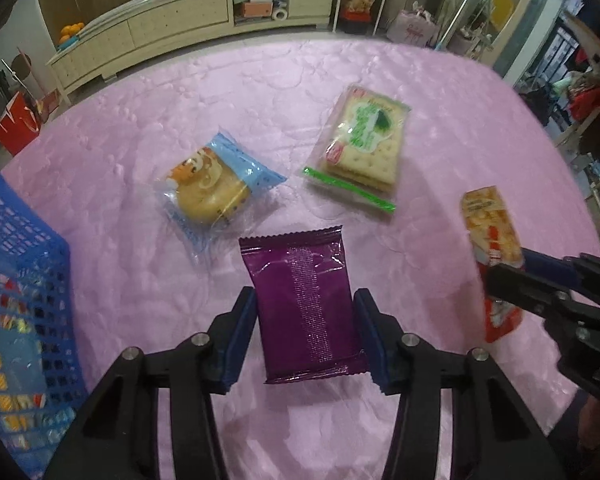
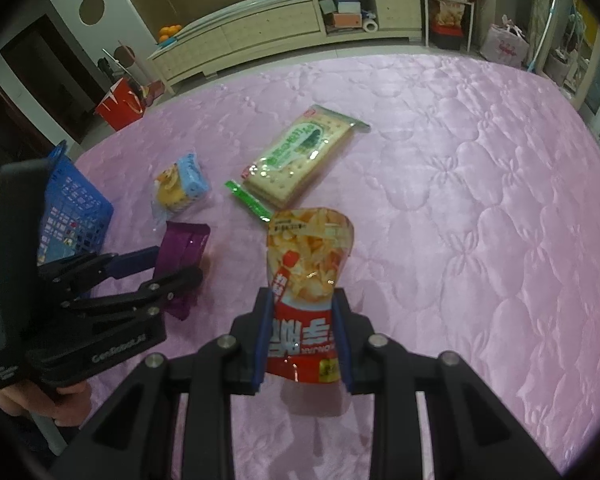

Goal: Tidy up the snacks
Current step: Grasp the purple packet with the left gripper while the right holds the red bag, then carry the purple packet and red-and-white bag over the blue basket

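Observation:
A purple snack packet (image 1: 296, 264) sits between the blue pads of my left gripper (image 1: 306, 296), which is shut on its two long edges just above the pink bedspread (image 1: 140, 128). The right wrist view shows the same packet (image 2: 186, 240) bent and tilted in the left gripper (image 2: 178, 264). My right gripper (image 2: 302, 300) is shut on the lower half of a red-and-orange chip bag (image 2: 308, 248), held upright off the spread. That bag (image 1: 486, 216) and the right gripper (image 1: 508, 268) also show at the right of the left wrist view.
A blue mesh basket (image 1: 24, 240) (image 2: 80, 200) holding several small packets stands at the left edge of the bed. A bun in a blue wrapper (image 1: 212, 188) (image 2: 180, 184) and a green-labelled cracker pack (image 1: 364, 140) (image 2: 300, 156) lie further back. A cream cabinet (image 2: 280, 28) stands beyond.

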